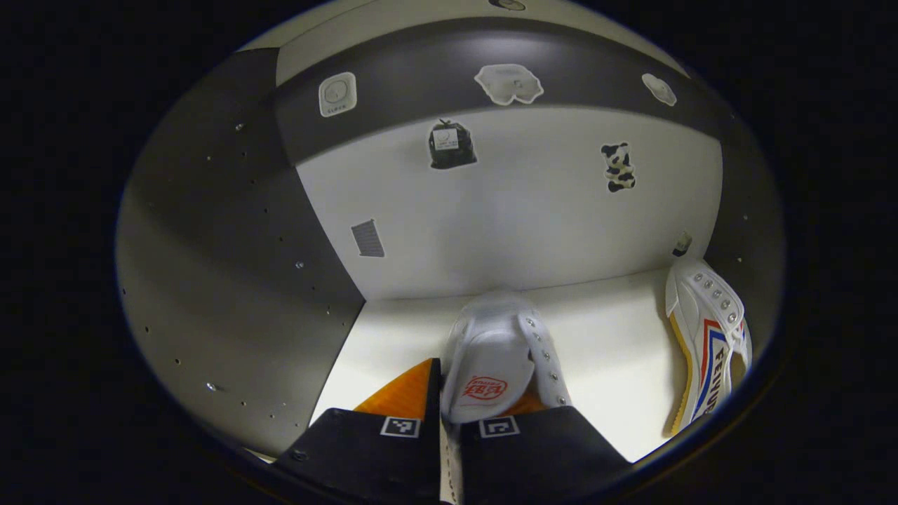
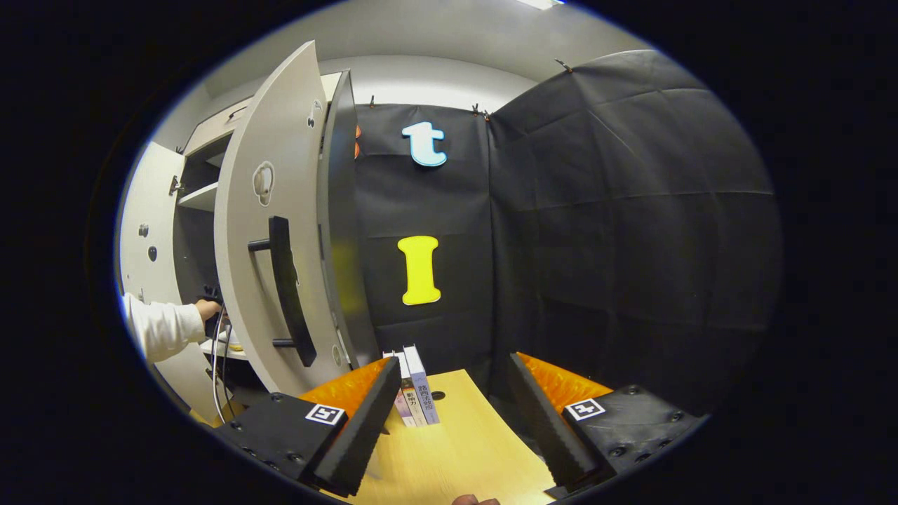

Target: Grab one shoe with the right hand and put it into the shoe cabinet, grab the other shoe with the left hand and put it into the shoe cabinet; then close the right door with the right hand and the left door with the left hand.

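The step in hand looks like the second one: placing the other shoe with the left hand. In the left gripper view, the left hand-held gripper (image 1: 449, 428) reaches into the shoe cabinet (image 1: 224, 231) with its fingers closed tight on the collar of a white canvas sneaker (image 1: 491, 358), whose toe points toward the white back panel and which sits low over the white cabinet shelf (image 1: 603, 351); whether its sole already rests on the shelf I cannot tell. A second white sneaker with red and blue side stripes (image 1: 708, 344) lies at the far right of the same shelf, close to the side wall and well apart from the held one, so the first shoe appears to be already put away. In the right gripper view, the right hand-held gripper (image 2: 449, 421) is wide open and empty above a wooden desk (image 2: 463, 449) that carries a few upright books (image 2: 414, 386). The right cabinet door (image 2: 270, 224) stands open to its left, with a black bar handle (image 2: 287, 294), and a white sleeve (image 2: 161, 326) reaches inside the cabinet past it. The next move, as I judge it, calls for setting the sneaker flat, opening the left fingers, and drawing back clear of the cabinet before the doors are closed, the right one first.
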`<action>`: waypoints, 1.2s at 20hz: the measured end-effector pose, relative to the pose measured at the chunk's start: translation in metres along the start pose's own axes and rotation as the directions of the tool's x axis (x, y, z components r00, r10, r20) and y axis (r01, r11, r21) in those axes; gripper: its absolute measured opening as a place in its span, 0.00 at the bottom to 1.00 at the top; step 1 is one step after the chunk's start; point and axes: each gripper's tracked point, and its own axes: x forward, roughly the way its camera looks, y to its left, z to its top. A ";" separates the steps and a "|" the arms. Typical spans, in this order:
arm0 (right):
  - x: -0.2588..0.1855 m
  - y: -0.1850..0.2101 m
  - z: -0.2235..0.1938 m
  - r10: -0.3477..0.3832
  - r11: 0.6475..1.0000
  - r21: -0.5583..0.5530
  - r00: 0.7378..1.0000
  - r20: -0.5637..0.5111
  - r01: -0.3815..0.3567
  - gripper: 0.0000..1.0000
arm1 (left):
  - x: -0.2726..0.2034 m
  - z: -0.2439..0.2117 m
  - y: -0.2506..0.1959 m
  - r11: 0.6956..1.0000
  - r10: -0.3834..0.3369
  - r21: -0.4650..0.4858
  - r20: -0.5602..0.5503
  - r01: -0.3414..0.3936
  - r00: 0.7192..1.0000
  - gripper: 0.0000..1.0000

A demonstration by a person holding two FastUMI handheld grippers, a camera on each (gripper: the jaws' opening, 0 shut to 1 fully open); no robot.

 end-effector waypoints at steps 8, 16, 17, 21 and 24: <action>0.002 0.019 0.001 0.046 0.999 0.018 0.999 0.005 -0.046 0.98 | -0.033 -0.006 0.007 0.998 -0.011 0.063 0.056 0.007 0.998 0.61; 0.012 0.031 0.012 0.108 0.994 0.029 0.994 0.012 -0.109 0.98 | -0.103 -0.010 0.005 0.995 -0.094 -0.013 0.207 0.099 0.974 0.92; 0.015 0.034 0.017 0.121 0.992 0.029 0.993 0.018 -0.121 1.00 | -0.115 -0.012 0.005 0.994 -0.096 -0.023 0.220 0.104 0.971 0.93; 0.024 0.045 0.041 0.160 0.986 0.040 0.986 0.048 -0.162 0.98 | -0.168 -0.015 0.002 0.987 -0.125 -0.063 0.290 0.149 0.949 0.95; 0.027 0.058 0.042 0.194 0.979 0.052 0.981 0.028 -0.195 0.98 | -0.219 -0.013 0.002 0.984 -0.125 -0.071 0.386 0.165 0.914 0.95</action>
